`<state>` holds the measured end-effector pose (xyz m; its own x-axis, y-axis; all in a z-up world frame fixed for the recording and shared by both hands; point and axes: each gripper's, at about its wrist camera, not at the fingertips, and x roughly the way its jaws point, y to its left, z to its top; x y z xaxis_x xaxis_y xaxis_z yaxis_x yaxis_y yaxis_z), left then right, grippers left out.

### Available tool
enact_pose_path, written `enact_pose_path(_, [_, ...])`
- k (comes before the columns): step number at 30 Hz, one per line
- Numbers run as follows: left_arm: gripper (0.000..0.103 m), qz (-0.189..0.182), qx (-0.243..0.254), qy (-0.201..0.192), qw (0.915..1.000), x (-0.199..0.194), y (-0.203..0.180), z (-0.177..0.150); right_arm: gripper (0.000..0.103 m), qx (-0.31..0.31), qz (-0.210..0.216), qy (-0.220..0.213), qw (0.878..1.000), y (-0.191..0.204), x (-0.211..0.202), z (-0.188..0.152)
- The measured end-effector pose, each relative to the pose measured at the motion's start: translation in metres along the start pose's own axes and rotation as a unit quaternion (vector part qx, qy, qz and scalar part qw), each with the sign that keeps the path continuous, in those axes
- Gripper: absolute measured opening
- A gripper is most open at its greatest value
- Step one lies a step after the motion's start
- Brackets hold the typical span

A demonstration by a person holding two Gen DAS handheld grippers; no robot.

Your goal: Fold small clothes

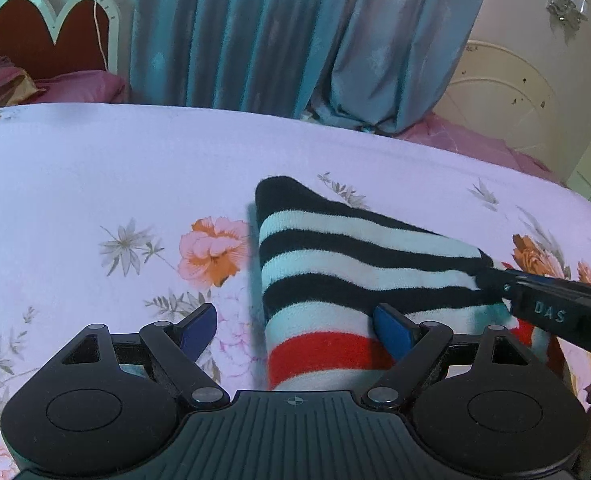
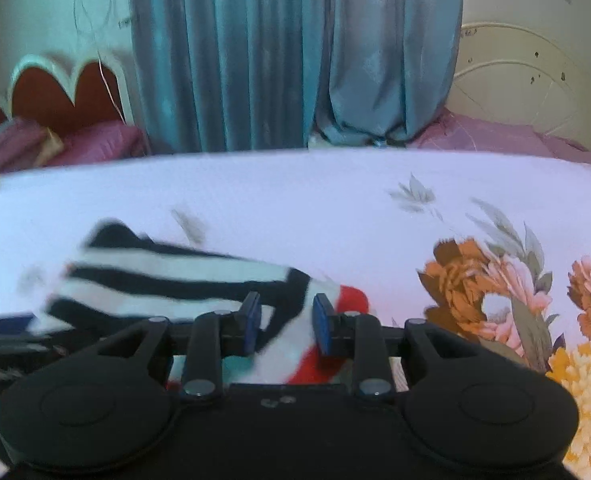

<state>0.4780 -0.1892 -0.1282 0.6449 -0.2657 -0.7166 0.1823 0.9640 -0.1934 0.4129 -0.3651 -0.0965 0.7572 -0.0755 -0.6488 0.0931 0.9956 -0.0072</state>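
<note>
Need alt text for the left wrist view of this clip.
A striped sock, black, white and red, lies on a floral bedsheet between the open left tongs, while the right tongs grip its right end. Blue curtains hang behind the bed.
</note>
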Motion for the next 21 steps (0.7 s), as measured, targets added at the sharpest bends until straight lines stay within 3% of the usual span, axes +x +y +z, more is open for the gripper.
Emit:
enact_pose_path(6, [0.089,0.003,0.005,0.004,1.0000,0.007,0.003,0.001,0.029,0.003,-0.004,-0.004,1.000,-0.001,0.006,-0.003])
enact_pose_path(11, [0.091,0.000,-0.002,0.007,1.0000,0.010,0.006,0.000,0.030,0.055,0.023,0.000,0.998,-0.017,0.010,-0.006])
enact_pose_path(21, [0.091,0.011,0.004,0.001,0.9999,0.010,0.002,0.007,0.034,0.041,0.024,-0.008,0.999,-0.011,-0.005,0.004])
